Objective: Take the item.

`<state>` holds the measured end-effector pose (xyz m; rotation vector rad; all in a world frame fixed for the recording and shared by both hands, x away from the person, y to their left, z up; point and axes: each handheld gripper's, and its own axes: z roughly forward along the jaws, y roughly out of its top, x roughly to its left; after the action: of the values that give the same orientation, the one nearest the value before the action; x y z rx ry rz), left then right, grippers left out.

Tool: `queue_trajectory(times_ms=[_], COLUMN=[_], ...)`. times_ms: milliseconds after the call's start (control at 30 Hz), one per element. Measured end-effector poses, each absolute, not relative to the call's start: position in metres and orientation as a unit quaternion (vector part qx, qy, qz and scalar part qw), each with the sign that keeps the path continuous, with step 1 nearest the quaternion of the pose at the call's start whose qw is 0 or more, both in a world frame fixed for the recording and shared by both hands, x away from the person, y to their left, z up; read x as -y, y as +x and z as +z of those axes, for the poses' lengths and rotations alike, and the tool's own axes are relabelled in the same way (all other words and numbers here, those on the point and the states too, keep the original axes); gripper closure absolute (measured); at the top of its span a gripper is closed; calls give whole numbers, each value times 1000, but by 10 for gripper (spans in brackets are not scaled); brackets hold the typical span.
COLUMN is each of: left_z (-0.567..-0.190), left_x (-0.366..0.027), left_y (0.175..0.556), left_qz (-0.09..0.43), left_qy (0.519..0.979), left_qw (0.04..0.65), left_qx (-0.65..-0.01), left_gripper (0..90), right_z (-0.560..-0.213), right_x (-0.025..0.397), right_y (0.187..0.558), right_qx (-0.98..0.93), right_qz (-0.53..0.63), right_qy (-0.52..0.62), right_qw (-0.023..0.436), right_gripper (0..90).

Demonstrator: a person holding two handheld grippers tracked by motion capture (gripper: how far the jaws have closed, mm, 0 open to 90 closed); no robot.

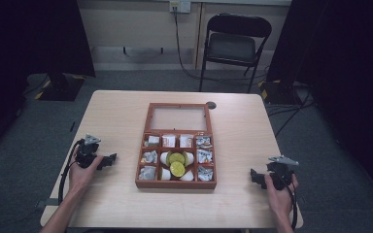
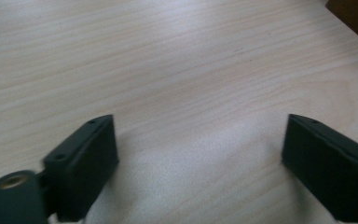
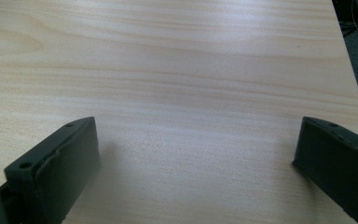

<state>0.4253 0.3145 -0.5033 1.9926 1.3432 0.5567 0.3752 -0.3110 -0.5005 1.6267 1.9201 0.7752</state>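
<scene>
1. Two forearms come in from the near edge of the table (image 1: 121, 104), a pale wood-grain top with rounded corners, each hand wrapped around a black, blocky gripper trailing a dark cable.
2. At the near left, the left gripper (image 1: 108, 160) rests low over the tabletop, pointing right toward the box; in the left gripper view its two flat, matte black jaws stand spread wide with only bare, streaky wood between them.
3. At the near right, the right gripper (image 1: 255, 177) points left toward the box, a grey three-cornered plate on top; in the right gripper view its jaws are likewise set wide apart over smooth empty wood.
4. Between the two, well apart from each, lies the wooden box (image 1: 176, 184), reddish-brown, rectangular, with its glass-paned lid (image 1: 178, 118) laid open flat on the far side.
5. Thin wooden dividers split the box into small compartments: crinkled silvery packets (image 1: 148, 157) fill the left and right columns, white-and-orange sachets (image 1: 186, 141) sit in the far row, and two round yellow-green slices (image 1: 177, 164) lie on white oval pieces in the middle.
</scene>
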Motion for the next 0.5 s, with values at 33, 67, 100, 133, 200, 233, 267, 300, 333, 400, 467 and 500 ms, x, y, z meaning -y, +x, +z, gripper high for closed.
queue_trajectory(times_ms=[33,67,100,133,200,233,267,300,333,400,467,500], left_z=[-502,-502,-501,-500,-498,-498,-497,-496,-495,-491,-487,-484], left_x=[-314,-314,-314,-315,-315,-315,-314,-313,-311,-310,-307,-306], left_y=[424,422,421,420,419,419,419,418,418,417,416,415], left_qz=[221,230,237,237,235,236,240,243,245,243,245,242], left_qy=[764,765,766,767,763,761,759,760,758,757,755,754], left_qw=[326,320,316,317,321,324,326,325,329,332,333,340], left_qx=[-511,-510,-507,-505,-510,-510,-510,-508,-508,-508,-509,-508], left_gripper=[173,168,155,160,163,165,168,170,176,187,210,216], right_z=[-500,-500,-500,-500,-500,-500,-500,-500,-500,-500,-500,-500], right_x=[311,311,311,311,312,312,312,312,312,312,312,312], right_y=[375,375,376,376,376,376,376,376,376,376,376,376], right_qx=[-706,-706,-707,-709,-710,-710,-711,-712,-712,-712,-712,-712], right_qz=[285,285,285,286,287,287,287,287,288,288,288,287], right_qy=[598,597,596,594,593,592,591,591,591,590,590,591], right_qw=[251,251,251,250,250,249,249,248,248,248,248,249], right_gripper=[0,0,0,0,0,0,0,0,0,0,0,0])
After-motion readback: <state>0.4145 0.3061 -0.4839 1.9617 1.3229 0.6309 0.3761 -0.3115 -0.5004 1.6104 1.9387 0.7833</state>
